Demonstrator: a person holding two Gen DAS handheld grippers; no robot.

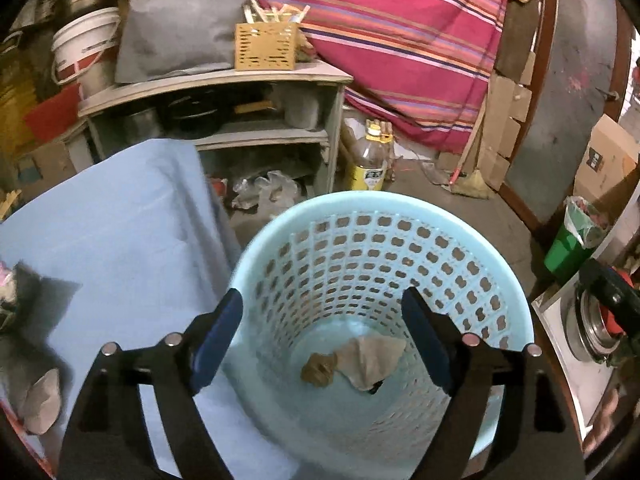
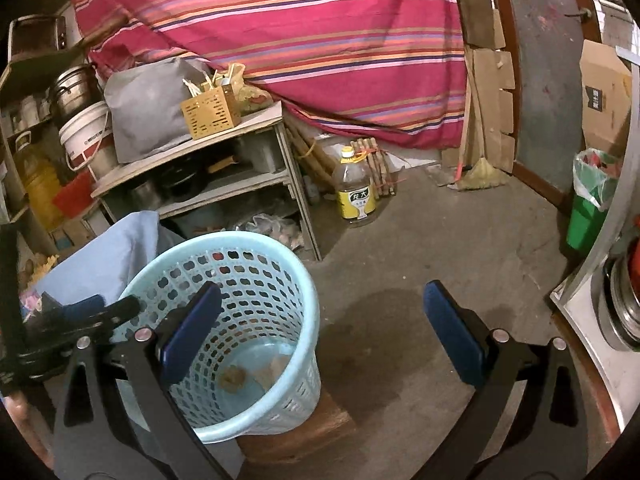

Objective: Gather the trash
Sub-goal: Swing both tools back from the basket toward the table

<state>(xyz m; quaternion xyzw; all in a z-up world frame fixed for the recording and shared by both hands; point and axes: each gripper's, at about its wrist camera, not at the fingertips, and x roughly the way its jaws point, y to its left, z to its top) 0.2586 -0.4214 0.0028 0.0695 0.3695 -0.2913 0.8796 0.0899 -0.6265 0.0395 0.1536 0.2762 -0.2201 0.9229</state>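
The left gripper (image 1: pixel 322 334) stood apart and empty above the pale-blue perforated plastic basket (image 1: pixel 500 280); crumpled brown paper scraps (image 1: pixel 360 362) lay below it. The right gripper (image 2: pixel 322 338) was likewise apart, empty.

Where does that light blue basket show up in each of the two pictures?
Left wrist view: the light blue basket fills the lower middle, seen from above, between the open fingers of the left gripper; paper scraps lie at its bottom.
Right wrist view: the basket stands lower left, partly behind one finger of the right gripper.
Shared landmark: the yellow-labelled bottle on the floor beyond the basket.
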